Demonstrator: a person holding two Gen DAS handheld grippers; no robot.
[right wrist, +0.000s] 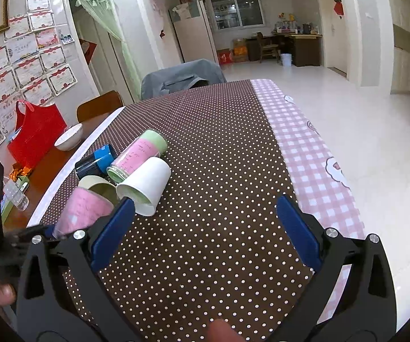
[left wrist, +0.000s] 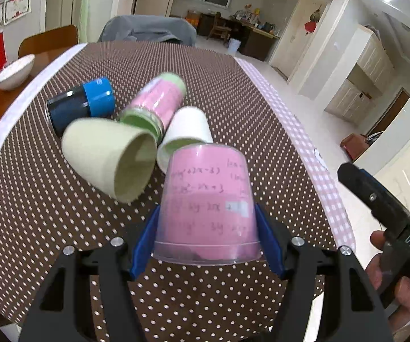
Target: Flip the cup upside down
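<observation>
My left gripper (left wrist: pixel 207 228) is shut on a clear plastic cup with a pink lining and handwriting (left wrist: pixel 207 205). The cup is upside down, rim toward the dotted tablecloth (left wrist: pixel 62 213), held between the blue pads (left wrist: pixel 145 242). The same pink cup shows at the left in the right wrist view (right wrist: pixel 86 209). My right gripper (right wrist: pixel 205 225) is open and empty above the cloth, to the right of the cups.
Lying on their sides behind the pink cup are a beige cup (left wrist: pixel 107 156), a white paper cup (left wrist: pixel 186 135), a pink-and-green jar (left wrist: pixel 156 102) and a dark bottle with a blue cap (left wrist: pixel 82 105). A white bowl (left wrist: pixel 13 72) and red bag (right wrist: pixel 35 135) stand at the left.
</observation>
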